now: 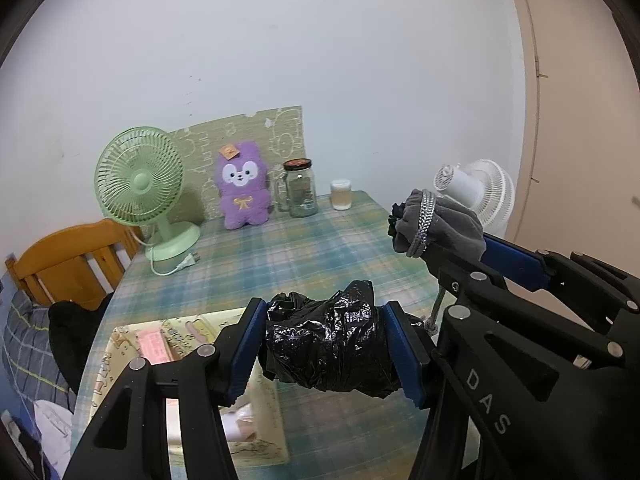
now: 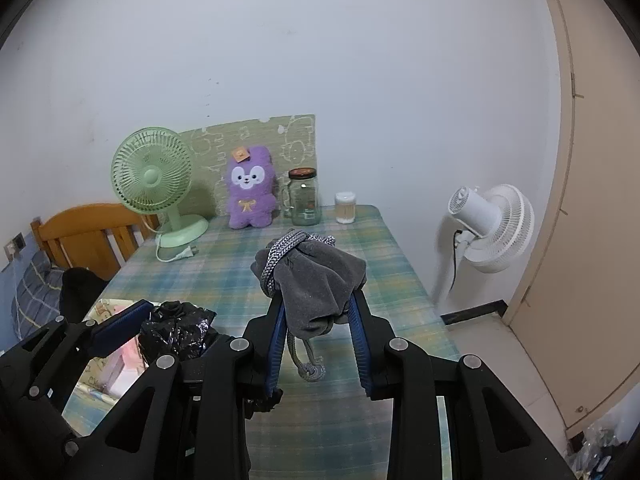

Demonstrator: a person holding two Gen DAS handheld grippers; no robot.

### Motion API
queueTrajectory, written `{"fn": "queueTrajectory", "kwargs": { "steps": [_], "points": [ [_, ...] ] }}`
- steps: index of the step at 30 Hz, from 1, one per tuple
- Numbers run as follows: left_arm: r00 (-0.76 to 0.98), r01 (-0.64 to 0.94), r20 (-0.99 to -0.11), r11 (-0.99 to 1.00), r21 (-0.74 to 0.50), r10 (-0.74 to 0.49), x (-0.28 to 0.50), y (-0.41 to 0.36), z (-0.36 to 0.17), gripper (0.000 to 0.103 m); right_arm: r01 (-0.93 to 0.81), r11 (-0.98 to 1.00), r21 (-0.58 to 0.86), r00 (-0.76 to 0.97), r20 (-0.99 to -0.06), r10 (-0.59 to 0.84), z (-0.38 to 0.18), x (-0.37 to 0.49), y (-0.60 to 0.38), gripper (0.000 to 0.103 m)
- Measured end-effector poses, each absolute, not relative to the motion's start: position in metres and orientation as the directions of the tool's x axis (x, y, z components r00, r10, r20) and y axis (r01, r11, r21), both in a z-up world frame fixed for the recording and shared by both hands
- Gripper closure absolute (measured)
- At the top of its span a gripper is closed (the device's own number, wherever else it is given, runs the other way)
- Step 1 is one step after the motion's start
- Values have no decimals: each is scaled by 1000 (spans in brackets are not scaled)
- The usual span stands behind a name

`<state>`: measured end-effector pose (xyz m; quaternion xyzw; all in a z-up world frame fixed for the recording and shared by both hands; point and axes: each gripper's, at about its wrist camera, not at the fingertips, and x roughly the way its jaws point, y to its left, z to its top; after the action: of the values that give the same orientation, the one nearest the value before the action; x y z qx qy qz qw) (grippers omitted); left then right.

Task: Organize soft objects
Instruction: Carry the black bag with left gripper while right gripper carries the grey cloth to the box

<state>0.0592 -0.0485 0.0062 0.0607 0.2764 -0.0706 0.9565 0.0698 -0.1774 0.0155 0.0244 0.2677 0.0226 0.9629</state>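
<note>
My left gripper [image 1: 326,344] is shut on a crumpled black plastic bag [image 1: 328,348], held in the air above the near part of the table. My right gripper [image 2: 318,300] is shut on a grey drawstring pouch [image 2: 316,284] with a braided grey cord [image 2: 280,258] wound around it; the knotted cord end hangs below. In the left wrist view the pouch [image 1: 436,226] and right gripper [image 1: 444,236] sit to the right and higher. The black bag [image 2: 176,332] in the left gripper [image 2: 160,324] shows at the lower left of the right wrist view. A purple plush toy [image 1: 242,186] stands at the table's far edge.
The plaid-covered table [image 1: 280,256] carries a green fan [image 1: 140,188] with loose plug, a glass jar [image 1: 300,188], a small white container [image 1: 341,195] and an open cream box [image 1: 132,344] at the near left. A wooden chair [image 1: 68,256] stands left, a white fan [image 2: 492,224] right.
</note>
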Motion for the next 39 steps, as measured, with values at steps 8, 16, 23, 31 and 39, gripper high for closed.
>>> {"fn": "queueTrajectory", "kwargs": {
  "steps": [8, 16, 23, 31, 39],
  "points": [
    [831, 129, -552, 989, 67, -71, 61, -21, -2, 41, -63, 997, 54, 843, -531, 82, 7, 73, -148, 69],
    [826, 85, -563, 995, 59, -37, 66, 6, -11, 41, -100, 994, 53, 832, -543, 112, 0, 77, -122, 69],
    [822, 45, -570, 997, 65, 0, 72, 26, -17, 41, -138, 989, 60, 820, -552, 148, -7, 83, -100, 69],
    [804, 13, -593, 998, 60, 25, 78, 50, -30, 41, -179, 982, 58, 802, -570, 180, -18, 90, -75, 69],
    [773, -18, -632, 998, 54, 49, 84, 74, -47, 40, -219, 974, 50, 773, -600, 205, -30, 96, -50, 69]
  ]
}}
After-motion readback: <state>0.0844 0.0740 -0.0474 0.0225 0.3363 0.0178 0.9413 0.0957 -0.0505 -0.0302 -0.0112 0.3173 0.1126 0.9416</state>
